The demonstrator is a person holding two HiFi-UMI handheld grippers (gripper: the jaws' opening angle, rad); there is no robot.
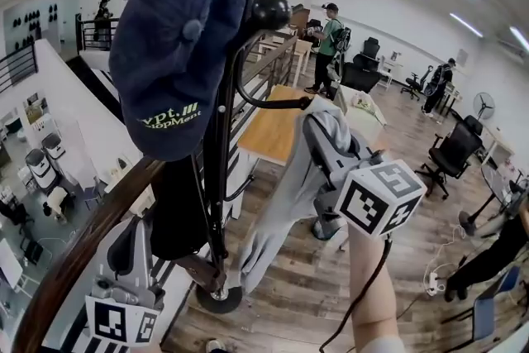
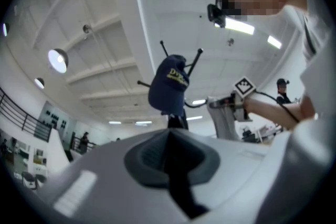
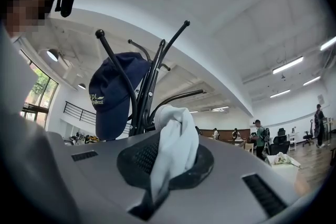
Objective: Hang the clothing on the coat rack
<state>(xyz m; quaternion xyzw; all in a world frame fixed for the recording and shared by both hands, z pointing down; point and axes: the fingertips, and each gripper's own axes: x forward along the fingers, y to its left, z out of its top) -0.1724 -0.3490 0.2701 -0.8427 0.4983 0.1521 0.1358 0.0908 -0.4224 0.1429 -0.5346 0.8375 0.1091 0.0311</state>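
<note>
1. The pale grey garment (image 1: pixel 285 198) is off the floor, just to the right of the coat rack (image 1: pixel 216 178). Its bunched top is pinched in the right gripper (image 1: pixel 321 132), and the rest hangs down in a long fold towards the floor.
2. In the right gripper view, that gripper's jaws are closed tight on the cloth. A wad of it bulges up out of the dark pads (image 3: pixel 134 157).
3. One curved lower arm (image 1: pixel 277 103) of the rack ends just beside the top of the garment. I cannot tell whether they touch.
4. Higher up the rack, a ball-tipped hook (image 1: pixel 270 11) stands bare. A navy cap (image 1: pixel 178 45) with pale lettering hangs on the upper hooks to its left.
5. Lower on the pole, a dark piece of clothing (image 1: pixel 178 211) hangs against it. The round base (image 1: pixel 219 299) sits on the wooden floor (image 1: pixel 306 302).
6. The left gripper (image 1: pixel 124 248) is held low at the left, well away from the garment and pointing up towards the rack. Its jaws are closed together with nothing between them.
7. A wooden handrail (image 1: pixel 78 248) runs past the rack on the left, and a wooden table (image 1: pixel 269 132) stands behind it.
8. Further back, several people stand among desks and office chairs (image 1: pixel 453 151).
</note>
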